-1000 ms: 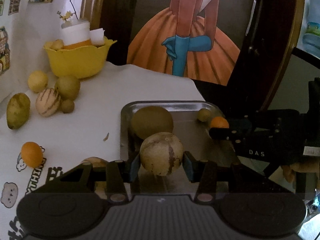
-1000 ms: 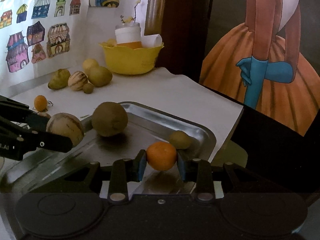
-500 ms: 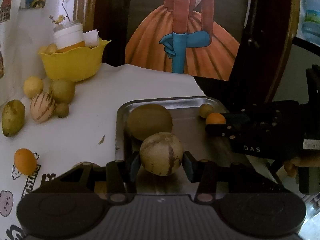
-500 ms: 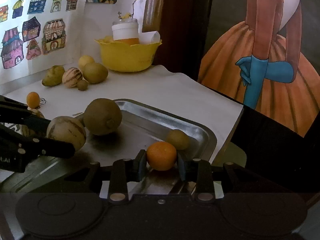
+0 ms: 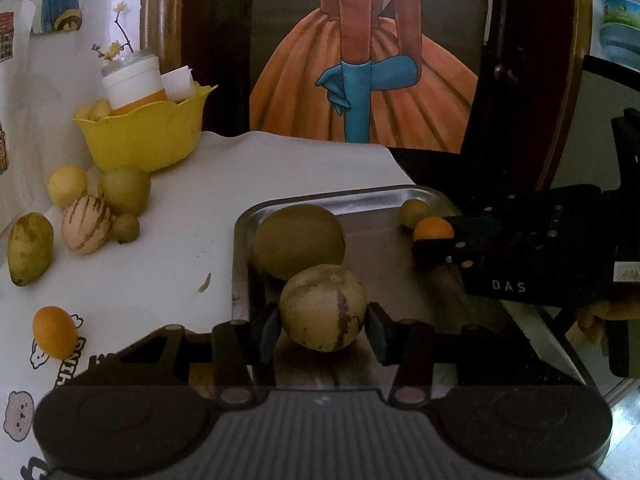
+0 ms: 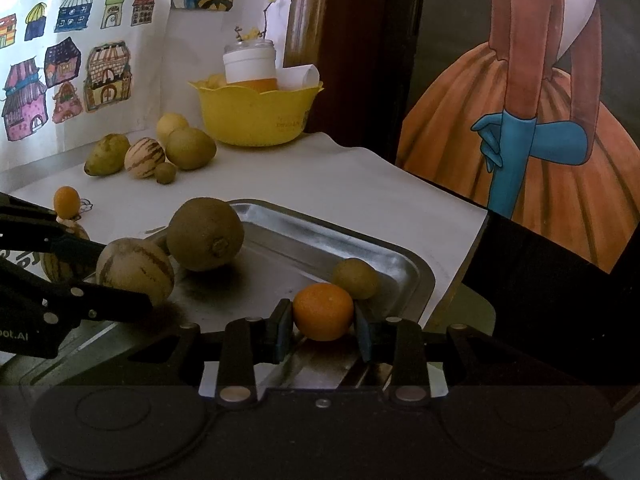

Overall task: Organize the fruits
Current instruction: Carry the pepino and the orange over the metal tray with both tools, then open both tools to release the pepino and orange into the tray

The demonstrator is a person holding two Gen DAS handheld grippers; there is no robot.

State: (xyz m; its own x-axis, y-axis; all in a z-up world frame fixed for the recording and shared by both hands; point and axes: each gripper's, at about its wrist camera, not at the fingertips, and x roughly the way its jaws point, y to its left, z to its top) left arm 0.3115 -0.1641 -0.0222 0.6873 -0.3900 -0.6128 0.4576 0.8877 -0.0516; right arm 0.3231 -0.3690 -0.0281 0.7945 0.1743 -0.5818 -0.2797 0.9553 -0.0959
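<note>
My left gripper is shut on a pale striped melon, held low over the near part of the metal tray. The same melon shows at the left of the right wrist view. A small orange sits between the pads of my right gripper, which is shut on it at the tray's right side; the orange is also in the left wrist view. On the tray lie a large brown-green fruit and a small green one.
A yellow bowl with a jar stands at the back left of the white cloth. Several fruits cluster before it: a striped melon, a green mango, round yellow-green ones. A lone orange lies near the cloth's front left. A painted panel stands behind.
The left wrist view has rolled slightly, shifting the scene. Both fruits stay gripped, and neither hand has moved much.
</note>
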